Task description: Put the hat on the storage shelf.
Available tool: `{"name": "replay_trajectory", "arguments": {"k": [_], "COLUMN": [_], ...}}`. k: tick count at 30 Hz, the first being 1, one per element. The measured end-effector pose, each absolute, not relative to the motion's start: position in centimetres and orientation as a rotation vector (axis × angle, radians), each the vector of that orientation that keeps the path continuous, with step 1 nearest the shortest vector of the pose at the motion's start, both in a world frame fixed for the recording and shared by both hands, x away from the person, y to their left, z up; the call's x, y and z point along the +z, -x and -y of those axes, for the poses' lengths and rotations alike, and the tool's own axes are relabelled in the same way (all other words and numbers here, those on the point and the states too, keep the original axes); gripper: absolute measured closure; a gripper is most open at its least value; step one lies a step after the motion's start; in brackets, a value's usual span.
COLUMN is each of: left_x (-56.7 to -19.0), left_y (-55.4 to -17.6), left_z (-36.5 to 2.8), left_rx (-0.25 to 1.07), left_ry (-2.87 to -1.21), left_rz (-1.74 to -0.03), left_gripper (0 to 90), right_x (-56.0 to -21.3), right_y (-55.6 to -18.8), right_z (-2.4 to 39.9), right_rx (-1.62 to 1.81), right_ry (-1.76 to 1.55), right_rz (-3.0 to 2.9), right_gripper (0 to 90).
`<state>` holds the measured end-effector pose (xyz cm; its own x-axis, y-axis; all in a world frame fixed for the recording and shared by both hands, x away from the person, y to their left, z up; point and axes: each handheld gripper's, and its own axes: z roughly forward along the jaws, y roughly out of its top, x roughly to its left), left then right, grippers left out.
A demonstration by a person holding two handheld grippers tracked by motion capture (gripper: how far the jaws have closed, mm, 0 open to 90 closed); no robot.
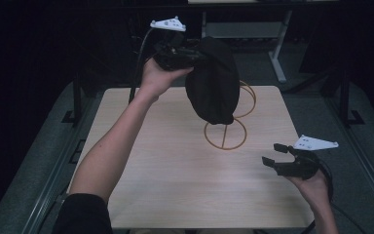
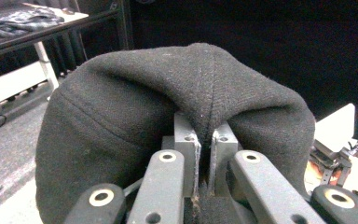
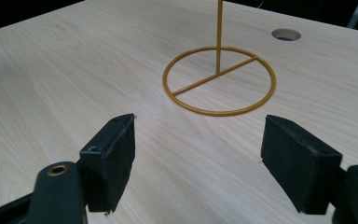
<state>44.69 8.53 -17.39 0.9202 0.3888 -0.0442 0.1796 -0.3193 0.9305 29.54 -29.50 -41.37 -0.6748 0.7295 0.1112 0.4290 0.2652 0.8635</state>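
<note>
One black hat (image 1: 213, 80), one wire stand (image 1: 225, 132), two grippers.

In the high view, the black hat (image 1: 213, 80) conceals the upright rod and most of the upper ring of the wire stand (image 1: 225, 133). In the right gripper view, the rod is cut off by the top edge. In the left gripper view, the hat hides most of the counter (image 2: 336, 125).

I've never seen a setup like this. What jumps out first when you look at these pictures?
A black knit hat hangs in the air over the far side of the wooden table, a fold of it pinched in the shut left gripper. Just behind and below it stands a thin golden wire stand with a ring-shaped base. Near the table's right edge the right gripper is held with its jaws wide open and nothing between them.
</note>
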Motion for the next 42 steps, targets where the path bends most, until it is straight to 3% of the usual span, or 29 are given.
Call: {"name": "replay_trajectory", "arguments": {"k": [37,42], "left_x": [-20.1,-21.2], "left_y": [-49.2,-49.6], "left_z": [-0.3,1.5], "left_rx": [0.141,0.126], "left_ry": [-2.013,-2.057], "left_rz": [-0.437,-0.466], "left_gripper": [84.9,80.8], "right_x": [-41.6,-41.7], "right_y": [-29.4,-29.4], "right_z": [30.9,31.0], "right_rx": [1.386,1.383], "right_ry": [-1.094,-1.093], "right_rz": [-2.202,-2.204], "right_gripper": [26.3,26.3]}}
